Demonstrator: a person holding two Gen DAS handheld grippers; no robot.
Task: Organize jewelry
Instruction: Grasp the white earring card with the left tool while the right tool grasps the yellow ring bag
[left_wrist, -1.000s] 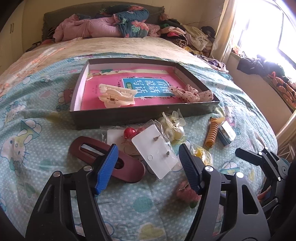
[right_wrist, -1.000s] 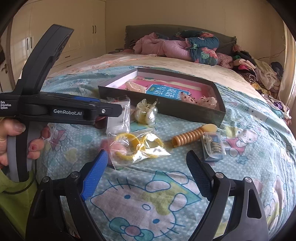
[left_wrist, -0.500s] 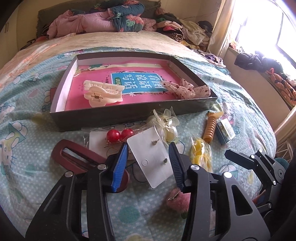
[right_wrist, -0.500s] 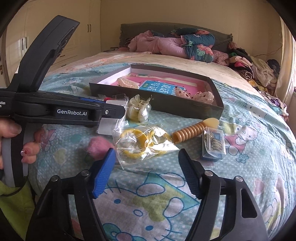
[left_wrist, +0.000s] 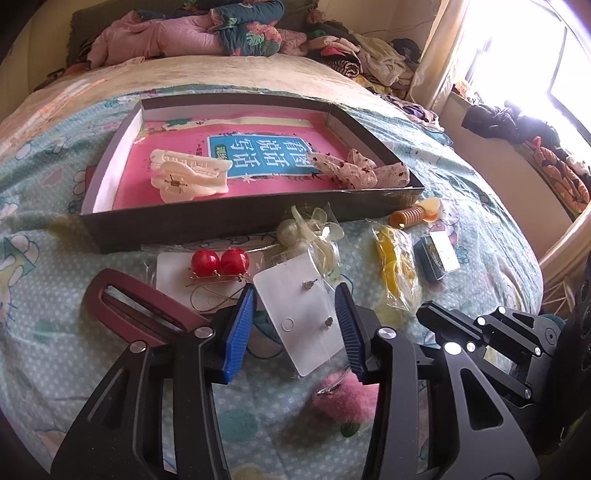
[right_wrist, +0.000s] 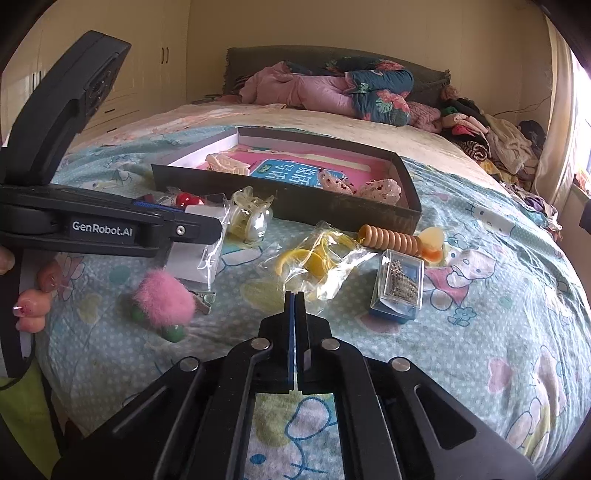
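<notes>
A dark shallow box (left_wrist: 236, 218) with a pink book, a cream hair claw (left_wrist: 188, 179) and a spotted scrunchie (left_wrist: 360, 171) inside lies on the bed. My left gripper (left_wrist: 295, 317) is open, its blue pads either side of a white earring card (left_wrist: 303, 314) in a clear bag. Red ball earrings (left_wrist: 219, 262) and a maroon hair clip (left_wrist: 136, 310) lie left of it. My right gripper (right_wrist: 295, 299) is shut and empty, just short of a bag of yellow rings (right_wrist: 317, 258). A pink fuzzy clip (right_wrist: 164, 297) lies to its left.
Also on the Hello Kitty sheet are a bag of pearl pieces (right_wrist: 251, 218), an orange spiral hair tie (right_wrist: 391, 238) and a small clear case with a blue base (right_wrist: 399, 284). Clothes are piled at the headboard (right_wrist: 332, 88). A window ledge (left_wrist: 517, 147) lies to the right.
My left gripper has moved forward and narrowed around the white earring card. My right gripper has gone from wide open to fully shut and has drawn back a little.
</notes>
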